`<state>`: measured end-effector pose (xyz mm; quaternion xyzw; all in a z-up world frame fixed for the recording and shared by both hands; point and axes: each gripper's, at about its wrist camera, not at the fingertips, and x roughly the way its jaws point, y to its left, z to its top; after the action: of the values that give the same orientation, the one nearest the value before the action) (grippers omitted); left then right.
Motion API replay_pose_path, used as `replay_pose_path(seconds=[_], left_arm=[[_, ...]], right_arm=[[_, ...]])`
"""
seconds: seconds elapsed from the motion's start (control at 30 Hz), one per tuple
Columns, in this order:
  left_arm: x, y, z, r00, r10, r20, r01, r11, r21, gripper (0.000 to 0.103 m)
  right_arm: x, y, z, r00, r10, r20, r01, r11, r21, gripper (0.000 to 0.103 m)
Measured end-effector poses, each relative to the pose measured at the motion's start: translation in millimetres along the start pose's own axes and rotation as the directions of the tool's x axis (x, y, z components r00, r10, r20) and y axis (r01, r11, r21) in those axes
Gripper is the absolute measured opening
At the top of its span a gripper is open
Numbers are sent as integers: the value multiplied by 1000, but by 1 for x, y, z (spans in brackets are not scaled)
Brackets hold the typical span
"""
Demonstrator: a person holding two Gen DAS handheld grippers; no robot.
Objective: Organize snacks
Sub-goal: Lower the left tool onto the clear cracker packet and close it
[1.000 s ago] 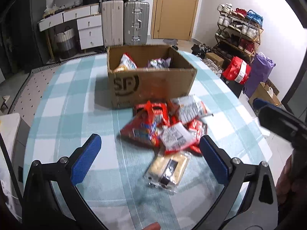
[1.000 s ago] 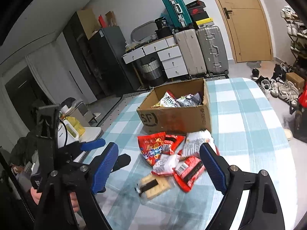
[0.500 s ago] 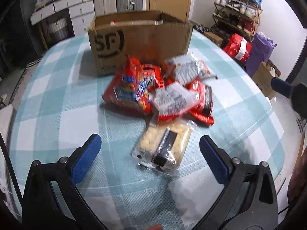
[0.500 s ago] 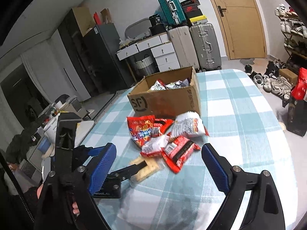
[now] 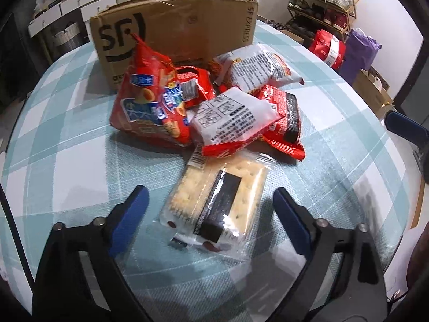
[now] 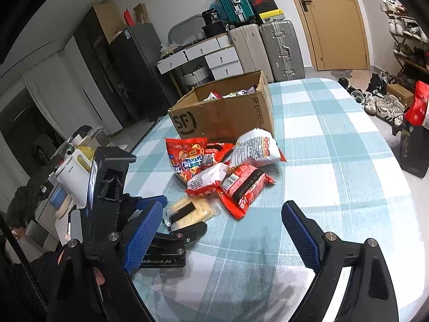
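A clear pack of crackers [image 5: 217, 198] with a black label lies on the checked tablecloth, nearest to me. My left gripper [image 5: 209, 201] straddles it and its jaws are closing; the blue pads stand clear of the wrapper on both sides. Behind the pack is a pile of snacks: a red chip bag [image 5: 147, 107], a white pack [image 5: 233, 118] and a red pack [image 5: 284, 123]. The brown SF box [image 6: 222, 118] behind them holds several snacks. My right gripper [image 6: 221, 212] hovers open over the cloth, short of the pile, with nothing between its fingers. There the left gripper [image 6: 177, 216] frames the crackers [image 6: 190, 210].
The round table [image 6: 335, 161] has bare cloth to the right of the pile. A white kettle [image 6: 72, 171] stands on a low surface to the left. Suitcases [image 6: 278, 48] and drawers line the far wall. A shoe rack [image 5: 327, 2] and bags stand on the right.
My left gripper has sunk towards the table and come over the cracker pack, and its fingers have drawn closer together. The right gripper has dropped a little towards the pile.
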<state>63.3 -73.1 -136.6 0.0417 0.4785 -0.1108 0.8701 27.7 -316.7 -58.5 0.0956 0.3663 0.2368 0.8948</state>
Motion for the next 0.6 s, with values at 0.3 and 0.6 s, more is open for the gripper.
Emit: replay_pose_path(seconds=[0.3,0.6], left_arm=[[1,-11,4,998,-60,31,57,995,78,56],[-2,-7,2,997,-74,29,73,997,28,56]], right_arm=[[3,-8,-8,1000,4,-18,-3,1000,31,92],[4,-10,-11,1000,-5,-22,6,999,35,92]])
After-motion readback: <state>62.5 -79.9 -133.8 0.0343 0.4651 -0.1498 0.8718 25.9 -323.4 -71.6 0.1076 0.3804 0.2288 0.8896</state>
